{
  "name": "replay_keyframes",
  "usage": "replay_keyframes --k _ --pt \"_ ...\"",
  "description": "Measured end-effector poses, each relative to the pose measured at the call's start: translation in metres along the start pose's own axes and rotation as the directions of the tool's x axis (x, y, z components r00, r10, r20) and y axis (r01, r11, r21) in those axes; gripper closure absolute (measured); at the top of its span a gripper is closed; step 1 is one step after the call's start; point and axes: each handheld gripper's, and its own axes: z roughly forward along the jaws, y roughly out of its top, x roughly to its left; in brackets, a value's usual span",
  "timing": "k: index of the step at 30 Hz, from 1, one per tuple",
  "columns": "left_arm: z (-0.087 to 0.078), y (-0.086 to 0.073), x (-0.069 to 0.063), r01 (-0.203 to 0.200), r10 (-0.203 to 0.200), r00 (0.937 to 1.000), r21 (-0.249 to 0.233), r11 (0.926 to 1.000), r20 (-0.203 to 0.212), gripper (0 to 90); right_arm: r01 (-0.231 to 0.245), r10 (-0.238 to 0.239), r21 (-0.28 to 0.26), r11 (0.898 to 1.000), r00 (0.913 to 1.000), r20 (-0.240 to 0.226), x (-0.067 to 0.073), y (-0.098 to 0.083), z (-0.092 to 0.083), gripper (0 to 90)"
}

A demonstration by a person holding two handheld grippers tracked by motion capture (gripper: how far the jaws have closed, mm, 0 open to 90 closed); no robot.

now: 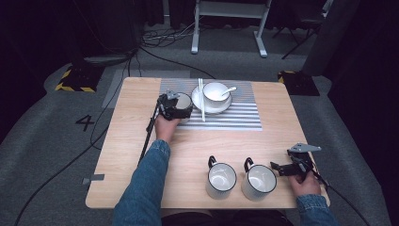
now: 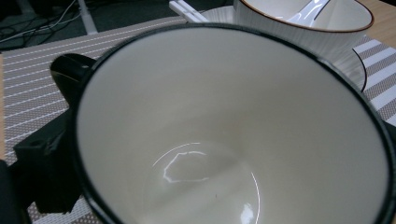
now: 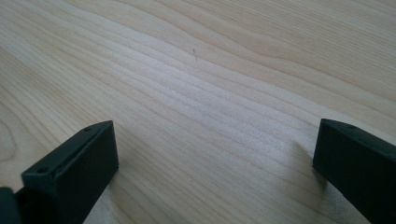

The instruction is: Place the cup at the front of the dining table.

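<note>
A white cup with a dark rim [image 1: 184, 100] [image 2: 224, 130] stands on the striped placemat [image 1: 235, 117], left of the bowl. My left gripper [image 1: 181, 105] reaches around it from the near side. Its jaws stand wide on either side of the cup, and the left finger [image 2: 44, 172] sits close by the outer wall. I see no squeeze on the cup. My right gripper [image 1: 278, 168] [image 3: 210, 163] lies at the front right of the table, open, with bare wood between its fingers. It points left toward the nearer of two mugs.
A white bowl [image 1: 216, 91] [image 2: 308, 23] with a spoon sits on a saucer on the placemat, with chopsticks [image 1: 202, 101] beside it. Two dark-rimmed white mugs [image 1: 221, 179] [image 1: 259, 182] stand near the table's [image 1: 141, 155] front edge. Cables trail off the left side.
</note>
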Motion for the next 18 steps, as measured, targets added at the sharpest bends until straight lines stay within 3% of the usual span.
replay_keyframes --k 3,5,8,9,13,18 --pt "-0.009 0.006 -0.005 -0.038 0.038 0.9985 0.007 0.9993 -0.040 0.8 -0.001 0.001 -0.001 1.000 1.0000 0.003 0.000 0.000 0.000 0.2" --pt "-0.015 0.010 -0.009 -0.079 0.079 0.9938 -0.003 0.9968 -0.078 1.8 -0.003 0.003 0.000 1.000 1.0000 0.005 0.001 0.000 0.000 0.2" --pt "-0.024 0.016 -0.013 -0.066 0.064 0.9935 -0.022 0.9976 -0.095 2.8 -0.003 0.003 0.000 1.000 1.0000 0.005 0.001 0.000 0.000 0.2" --pt "-0.028 0.018 -0.014 -0.042 0.038 0.9959 -0.040 0.9983 -0.082 3.0 -0.003 0.003 0.000 1.000 1.0000 0.005 0.001 0.000 0.000 0.2" --pt "-0.043 0.025 -0.015 -0.015 0.012 0.9985 -0.072 0.9973 -0.054 4.3 -0.002 0.002 0.000 1.000 1.0000 0.007 0.001 0.000 0.000 0.2" --pt "-0.066 0.031 -0.024 -0.036 0.035 0.9992 -0.062 0.9974 -0.020 4.5 -0.002 0.002 0.000 1.000 1.0000 0.007 0.001 0.000 0.000 0.2"
